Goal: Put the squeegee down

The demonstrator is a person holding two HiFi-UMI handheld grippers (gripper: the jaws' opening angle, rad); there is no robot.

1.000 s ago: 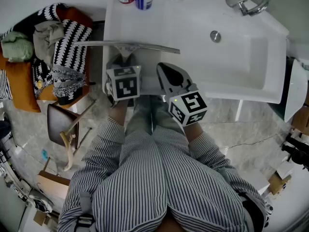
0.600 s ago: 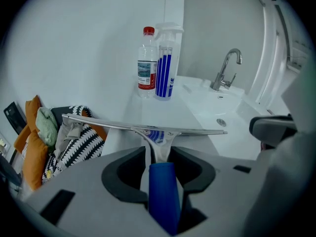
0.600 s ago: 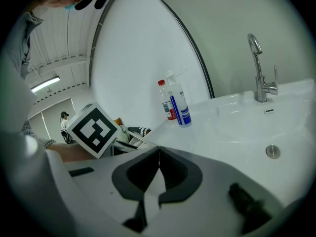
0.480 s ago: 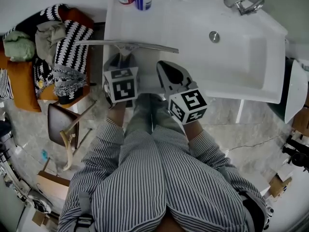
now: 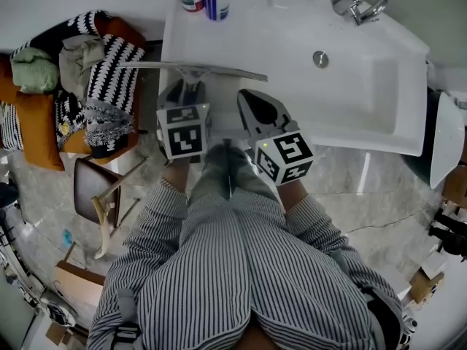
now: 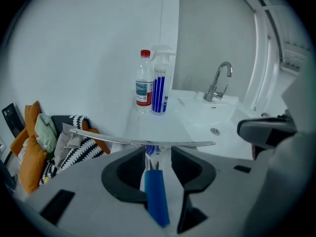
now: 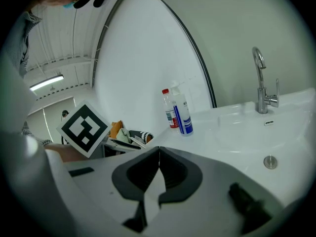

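Note:
The squeegee (image 5: 191,69) lies on the white counter (image 5: 241,35) left of the basin, its long metal blade (image 6: 143,142) crosswise and overhanging the counter's left edge. Its blue handle (image 6: 157,194) runs back between the jaws of my left gripper (image 6: 158,153). Those jaws have just been opening and stand apart round the handle without pressing it. My left gripper (image 5: 186,95) hovers just behind the blade. My right gripper (image 5: 255,108) hangs beside it over the counter's front edge. In the right gripper view its jaws (image 7: 159,158) meet with nothing between them.
A red-capped water bottle (image 6: 144,85) and a blue spray bottle (image 6: 159,90) stand at the counter's back. The basin (image 5: 343,71) with drain (image 5: 319,58) and faucet (image 5: 361,4) lies to the right. A chair piled with cushions and striped cloth (image 5: 80,79) stands left of the counter.
The left jaws have spread off the squeegee handle. Both grippers have lifted a little. The squeegee stays flat on the counter.

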